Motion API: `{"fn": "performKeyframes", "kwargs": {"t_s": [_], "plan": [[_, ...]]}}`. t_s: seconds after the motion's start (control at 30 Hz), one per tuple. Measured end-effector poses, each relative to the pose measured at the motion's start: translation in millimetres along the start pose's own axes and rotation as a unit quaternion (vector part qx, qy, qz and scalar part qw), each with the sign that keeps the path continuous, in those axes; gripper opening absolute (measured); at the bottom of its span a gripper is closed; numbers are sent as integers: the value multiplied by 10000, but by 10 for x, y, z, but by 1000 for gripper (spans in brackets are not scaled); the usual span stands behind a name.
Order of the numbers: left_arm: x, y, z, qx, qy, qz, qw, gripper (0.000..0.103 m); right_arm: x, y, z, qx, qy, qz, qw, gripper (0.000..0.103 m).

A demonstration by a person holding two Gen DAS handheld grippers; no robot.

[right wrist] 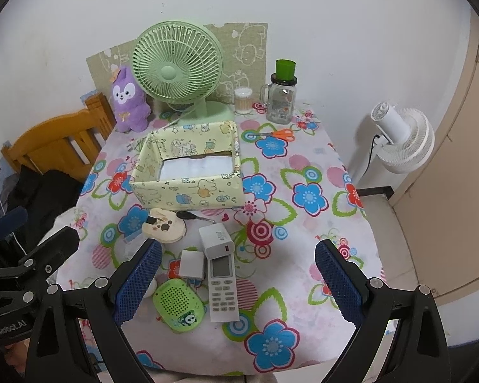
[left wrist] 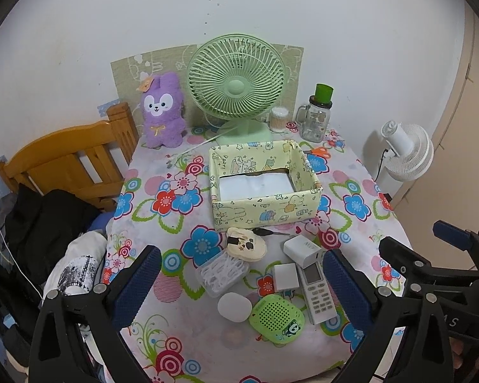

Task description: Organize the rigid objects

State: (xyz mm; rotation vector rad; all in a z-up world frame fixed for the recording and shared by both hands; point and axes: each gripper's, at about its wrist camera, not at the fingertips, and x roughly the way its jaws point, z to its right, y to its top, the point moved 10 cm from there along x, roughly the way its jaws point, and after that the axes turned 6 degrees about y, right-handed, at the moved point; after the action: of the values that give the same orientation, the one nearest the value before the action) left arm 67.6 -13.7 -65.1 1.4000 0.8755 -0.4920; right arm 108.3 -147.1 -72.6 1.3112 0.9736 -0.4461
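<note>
Zero items boxed so far

Seven-odd small rigid things sit loose on the tabletop (left wrist: 163,325) just in front of the box (left wrist: 265,214); box interior shows only a pale liner, nothing sorted in yet, so task looks barely begun.

Cluster, near edge to box: green speaker (left wrist: 276,320), white remote (left wrist: 316,290), round white puck (left wrist: 234,307), small white cube (left wrist: 285,276), charger block (left wrist: 301,249), clear case w/ white bits (left wrist: 222,273), cream bunny case (left wrist: 246,243), dark key-like item (left wrist: 265,231); all still outside.

Left gripper (left wrist: 242,282) hovers over the cluster, fingers wide apart, holding nothing; right gripper (right wrist: 238,279) same, spread wide & empty, w/ remote and speaker between its fingers.

Orange scissors (right wrist: 279,134) lie well apart, beyond the box.
</note>
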Motion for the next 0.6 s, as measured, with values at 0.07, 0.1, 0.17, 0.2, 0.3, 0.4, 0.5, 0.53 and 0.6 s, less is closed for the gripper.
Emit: {"fn": "performKeyframes", "kwargs": {"t_s": [0.07,0.1,0.17,0.2,0.3,0.4,0.5,0.53,0.6], "plan": [[-1,-7,-3,-5,-5,-10,10000,100,15,-10,-2,-4,-4,-29,10000,98],[4,-3,-7,-18,-14,-18,10000,100,20,-20,-9,15,17,-44,10000,98],[4,-17,-17,-26,-15,-16,10000,100,30,-16,-25,41,54,-72,10000,98],[3,-20,-20,-23,-14,-14,10000,100,33,-16,-26,40,61,-74,9999,98],[6,-23,-30,-24,-13,-18,10000,100,38,-10,-26,17,37,-72,10000,98],[14,-26,-42,-25,-36,-27,10000,100,41,-9,-30,13,40,-79,10000,98],[15,-38,-27,12,-74,-21,10000,100,49,-16,-31,26,27,-102,9999,98],[13,-38,-25,26,-87,-21,10000,100,48,-8,-26,37,17,-99,9999,98],[15,-36,-17,36,-106,-19,9999,100,46,-2,-16,38,-8,-97,9999,98]]}}
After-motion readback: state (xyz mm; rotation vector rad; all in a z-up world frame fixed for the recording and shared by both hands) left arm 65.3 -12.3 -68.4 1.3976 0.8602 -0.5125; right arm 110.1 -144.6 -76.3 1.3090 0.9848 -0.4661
